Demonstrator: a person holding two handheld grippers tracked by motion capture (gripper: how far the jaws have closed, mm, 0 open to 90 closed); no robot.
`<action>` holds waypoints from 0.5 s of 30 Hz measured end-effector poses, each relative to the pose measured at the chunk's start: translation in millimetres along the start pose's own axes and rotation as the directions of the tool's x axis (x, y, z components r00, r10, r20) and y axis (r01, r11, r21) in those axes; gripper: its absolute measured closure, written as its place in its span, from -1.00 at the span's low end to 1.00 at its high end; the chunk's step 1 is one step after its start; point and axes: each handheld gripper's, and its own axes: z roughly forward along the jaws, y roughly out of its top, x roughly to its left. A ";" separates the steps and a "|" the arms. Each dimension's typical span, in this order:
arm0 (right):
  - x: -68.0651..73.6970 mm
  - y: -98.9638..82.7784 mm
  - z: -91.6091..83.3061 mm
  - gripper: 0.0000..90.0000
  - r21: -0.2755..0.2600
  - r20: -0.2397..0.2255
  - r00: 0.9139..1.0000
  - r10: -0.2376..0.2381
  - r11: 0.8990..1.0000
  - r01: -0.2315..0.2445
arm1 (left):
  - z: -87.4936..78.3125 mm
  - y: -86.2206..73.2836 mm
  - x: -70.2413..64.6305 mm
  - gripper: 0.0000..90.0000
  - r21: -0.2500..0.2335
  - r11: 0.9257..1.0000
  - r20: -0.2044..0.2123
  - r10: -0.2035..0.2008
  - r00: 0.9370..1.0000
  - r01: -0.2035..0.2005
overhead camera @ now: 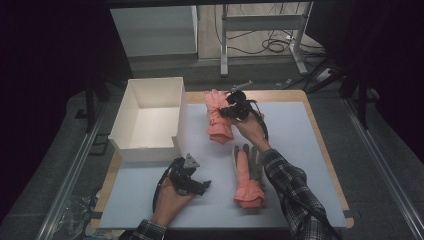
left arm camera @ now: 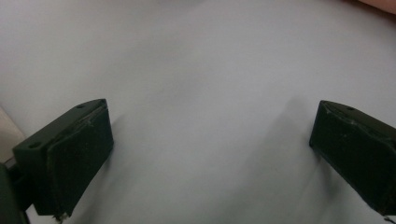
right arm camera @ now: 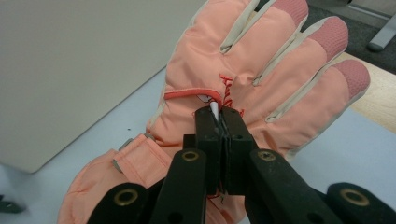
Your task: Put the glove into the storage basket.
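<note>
Currently the right gripper [right arm camera: 219, 116] pinches a small white tag on the pink glove [right arm camera: 243, 88]; red embroidered lettering unreadable; left gripper [left arm camera: 210, 154] spread

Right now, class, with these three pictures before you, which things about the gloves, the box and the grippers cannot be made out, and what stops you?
- Far glove: the right gripper, shut on a small white tag, hides the red lettering in the right gripper view.
- Near glove: its right edge lies under the sleeve in the high view.
- White box: the near wall hides part of its floor.
- Left gripper: open; its body is cut off by the bottom edge.
</note>
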 end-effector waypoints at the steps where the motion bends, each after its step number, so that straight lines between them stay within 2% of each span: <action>1: 1.3 -0.1 -3.7 0.94 -0.004 -0.002 1.000 -0.001 1.000 0.001 | -0.1 0.0 -0.1 -1.00 0.000 1.000 0.000 0.000 1.000 0.000; 5: 5.4 -0.6 -15.5 0.94 -0.017 -0.005 1.000 0.000 1.000 0.000 | 0.1 -0.1 0.0 -1.00 -0.001 1.000 0.000 0.000 1.000 0.000; 7: 8.7 -2.1 -27.9 0.94 -0.026 -0.012 1.000 -0.002 1.000 0.002 | 0.1 -0.1 0.0 -1.00 -0.001 1.000 0.000 0.000 1.000 0.000; 13: 13.6 -8.1 -46.9 0.94 -0.023 -0.021 1.000 -0.010 1.000 0.009 | 0.1 -0.1 0.0 -1.00 -0.001 1.000 0.000 0.001 1.000 -0.001; 15: 15.3 -14.4 -57.3 0.94 -0.028 -0.031 0.999 0.009 1.000 -0.009 | 0.0 0.0 0.2 -1.00 -0.001 1.000 -0.002 0.004 1.000 -0.004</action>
